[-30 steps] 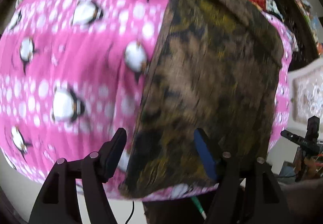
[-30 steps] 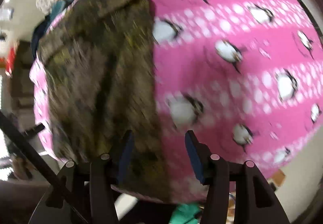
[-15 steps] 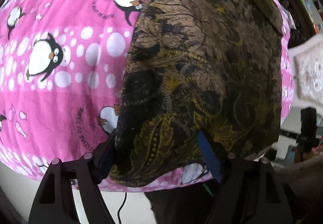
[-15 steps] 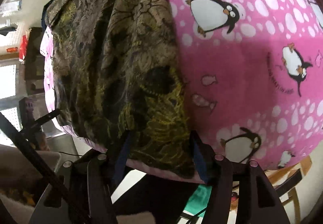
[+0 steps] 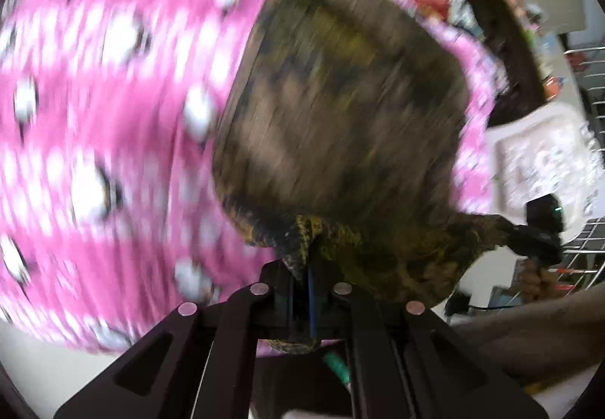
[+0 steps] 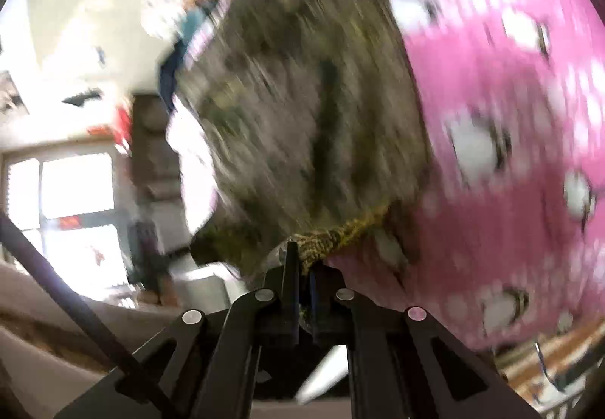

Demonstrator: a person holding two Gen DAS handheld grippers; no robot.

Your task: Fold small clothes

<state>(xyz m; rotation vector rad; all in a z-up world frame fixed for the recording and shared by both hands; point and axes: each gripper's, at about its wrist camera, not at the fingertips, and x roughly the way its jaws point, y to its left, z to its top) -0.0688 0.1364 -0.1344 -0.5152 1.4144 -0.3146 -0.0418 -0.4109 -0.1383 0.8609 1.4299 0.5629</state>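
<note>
Left wrist view shows the left gripper (image 5: 302,267) clenched on the near hem of the brown patterned garment (image 5: 340,109), whose body spreads toward 12 o'clock over the pink penguin blanket (image 5: 106,124). From the right wrist view, the right gripper (image 6: 302,260) is likewise clamped on a bunched yellow-brown edge of the same cloth, the blanket filling 3 o'clock. Both frames are heavily blurred, so how much fabric sits between each pair of fingers cannot be told. Risks as I judge them: a thin pinch slipping free on one corner, leaving the fold skewed; a finger catching the blanket along with the hem and dragging it; uneven lift twisting the garment so the edges land misaligned
</note>
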